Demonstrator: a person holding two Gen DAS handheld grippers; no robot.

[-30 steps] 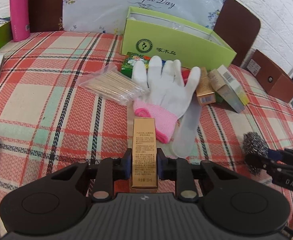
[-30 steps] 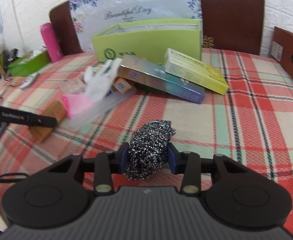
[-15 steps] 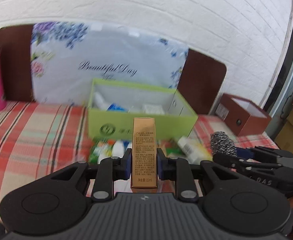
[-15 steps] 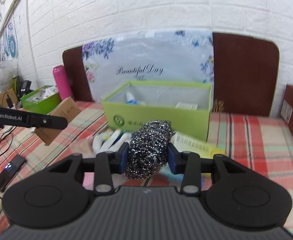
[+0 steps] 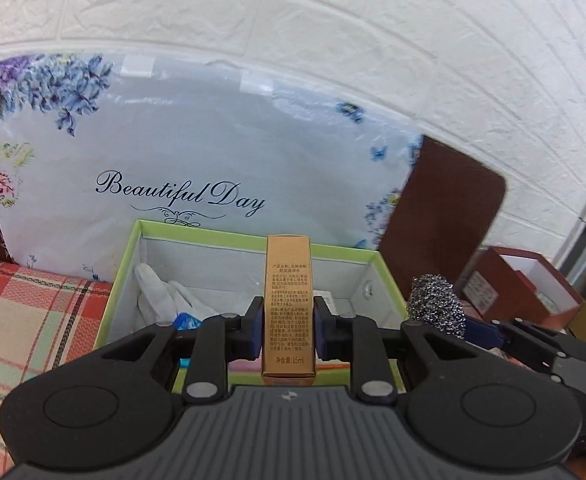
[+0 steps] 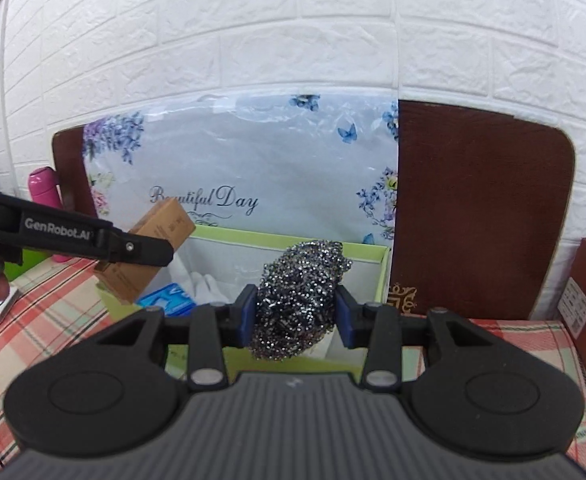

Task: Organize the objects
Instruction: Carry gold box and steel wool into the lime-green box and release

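My left gripper (image 5: 288, 330) is shut on a tall gold carton (image 5: 289, 280) and holds it upright over the open green box (image 5: 229, 236). My right gripper (image 6: 296, 316) is shut on a steel wool scourer (image 6: 299, 296), also raised in front of the green box (image 6: 383, 276). The scourer (image 5: 435, 304) shows at the right of the left wrist view; the gold carton (image 6: 149, 252) and left gripper show at the left of the right wrist view. Inside the box lie a white glove (image 5: 165, 292) and a blue packet (image 6: 167, 299).
A floral "Beautiful Day" bag (image 5: 197, 160) and brown chair backs (image 6: 477, 208) stand behind the box against the white brick wall. A brown box (image 5: 521, 280) sits at the right, a pink bottle (image 6: 45, 186) at the far left. The table has a red plaid cloth (image 5: 25, 320).
Both grippers have lifted off the table with their objects and moved forward to the green box, which now fills the lower middle of both views.
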